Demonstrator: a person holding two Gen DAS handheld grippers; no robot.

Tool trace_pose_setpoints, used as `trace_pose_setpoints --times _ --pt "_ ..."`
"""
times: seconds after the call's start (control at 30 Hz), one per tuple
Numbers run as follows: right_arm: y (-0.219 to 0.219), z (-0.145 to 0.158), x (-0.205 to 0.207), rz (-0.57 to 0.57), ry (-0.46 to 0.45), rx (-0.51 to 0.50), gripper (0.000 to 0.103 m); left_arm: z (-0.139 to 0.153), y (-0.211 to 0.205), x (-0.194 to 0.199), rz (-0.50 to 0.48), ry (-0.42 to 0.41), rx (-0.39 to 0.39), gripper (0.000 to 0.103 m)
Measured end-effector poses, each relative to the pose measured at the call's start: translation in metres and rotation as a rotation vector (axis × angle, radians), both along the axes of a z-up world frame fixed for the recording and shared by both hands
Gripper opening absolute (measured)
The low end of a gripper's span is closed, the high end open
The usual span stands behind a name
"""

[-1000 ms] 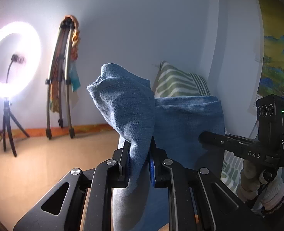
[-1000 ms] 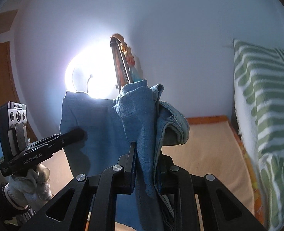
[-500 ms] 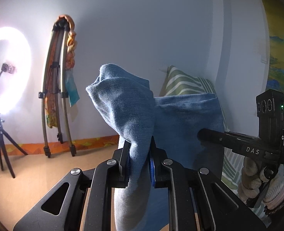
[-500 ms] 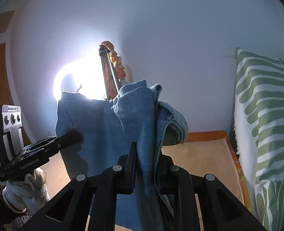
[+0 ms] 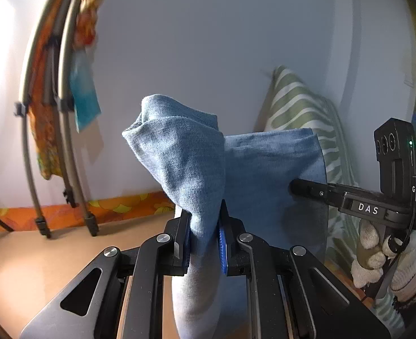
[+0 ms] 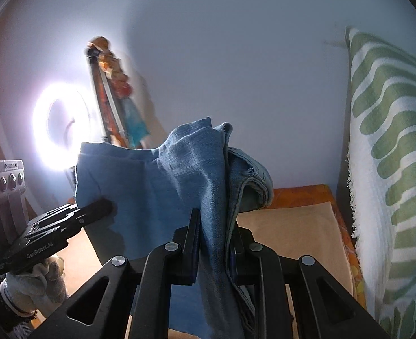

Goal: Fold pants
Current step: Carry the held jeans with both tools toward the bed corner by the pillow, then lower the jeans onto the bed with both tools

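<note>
The blue denim pants hang in the air, held up by both grippers. My left gripper is shut on a bunched edge of the pants, which stretch to the right toward my right gripper, seen from the side with its tip against the cloth. In the right wrist view my right gripper is shut on a bunched edge of the pants; a hem folds over to its right. My left gripper shows at the left, touching the flat cloth.
A green and white striped pillow stands to the right against the white wall. A ring light and folded stands with orange cloth stand at the left. A tan bed surface lies below.
Both grippers have swung with the pants held up; the ring light and stands have slid left in the left view and the pillow looms larger. Both grips are unchanged.
</note>
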State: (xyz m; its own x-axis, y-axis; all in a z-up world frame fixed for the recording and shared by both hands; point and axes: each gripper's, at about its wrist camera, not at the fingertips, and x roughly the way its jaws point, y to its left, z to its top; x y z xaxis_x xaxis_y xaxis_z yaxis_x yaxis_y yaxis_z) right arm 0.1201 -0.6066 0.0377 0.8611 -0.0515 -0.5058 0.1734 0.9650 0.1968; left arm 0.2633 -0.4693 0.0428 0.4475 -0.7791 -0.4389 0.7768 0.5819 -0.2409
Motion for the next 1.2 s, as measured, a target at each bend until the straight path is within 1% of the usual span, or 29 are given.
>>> trace_pose_setpoints --times 0.17,0.23,0.37,0.4,0.43,0.5,0.53,0.57,0.6,0.63,0.73,0.8,0.93,1.03,1.07,1.13,1.2 --pt "-0.035 -0.032 0.044 -0.012 0.059 0.016 0.015 -0.025 -0.026 0.034 0.018 0.018 0.034 0.013" --pt "-0.049 -0.049 0.064 -0.026 0.089 0.023 0.015 -0.034 -0.037 0.049 0.035 0.012 0.065 0.013" --pt "-0.066 -0.072 0.095 -0.042 0.132 0.011 0.015 -0.053 -0.049 0.075 0.063 0.033 0.109 0.013" --pt "-0.069 -0.077 0.102 -0.047 0.142 0.008 0.015 -0.058 -0.052 0.080 0.071 0.040 0.122 0.014" --pt "-0.071 -0.081 0.108 -0.050 0.150 0.005 0.015 -0.063 -0.055 0.087 0.079 0.050 0.137 0.017" --pt "-0.073 -0.090 0.120 -0.069 0.176 -0.030 0.019 -0.068 -0.058 0.093 0.112 0.035 0.174 0.019" --pt "-0.074 -0.094 0.125 -0.094 0.192 -0.057 0.021 -0.069 -0.058 0.097 0.128 0.020 0.177 0.019" --pt "-0.074 -0.096 0.127 -0.112 0.201 -0.073 0.027 -0.067 -0.056 0.097 0.134 0.009 0.169 0.019" --pt "-0.074 -0.096 0.128 -0.134 0.207 -0.088 0.034 -0.064 -0.054 0.097 0.136 0.007 0.163 0.019" --pt "-0.075 -0.096 0.127 -0.153 0.201 -0.093 0.035 -0.061 -0.053 0.097 0.134 0.010 0.156 0.019" --pt "-0.074 -0.087 0.119 -0.167 0.170 -0.088 0.035 -0.052 -0.046 0.092 0.130 -0.001 0.150 0.019" --pt "-0.072 -0.082 0.115 -0.174 0.165 -0.095 0.035 -0.044 -0.041 0.084 0.128 -0.005 0.141 0.019" --pt "-0.059 -0.069 0.106 -0.176 0.150 -0.114 0.035 -0.028 -0.033 0.076 0.131 -0.005 0.116 0.019" --pt "-0.048 -0.058 0.095 -0.185 0.133 -0.131 0.036 -0.016 -0.025 0.061 0.126 -0.011 0.100 0.019" --pt "-0.048 -0.056 0.091 -0.190 0.129 -0.135 0.036 -0.011 -0.021 0.054 0.124 -0.019 0.097 0.021" --pt "-0.038 -0.047 0.080 -0.190 0.117 -0.138 0.037 -0.003 -0.014 0.044 0.121 -0.036 0.091 0.034" --pt "-0.028 -0.039 0.071 -0.191 0.105 -0.148 0.038 0.006 -0.005 0.034 0.117 -0.051 0.082 0.037"
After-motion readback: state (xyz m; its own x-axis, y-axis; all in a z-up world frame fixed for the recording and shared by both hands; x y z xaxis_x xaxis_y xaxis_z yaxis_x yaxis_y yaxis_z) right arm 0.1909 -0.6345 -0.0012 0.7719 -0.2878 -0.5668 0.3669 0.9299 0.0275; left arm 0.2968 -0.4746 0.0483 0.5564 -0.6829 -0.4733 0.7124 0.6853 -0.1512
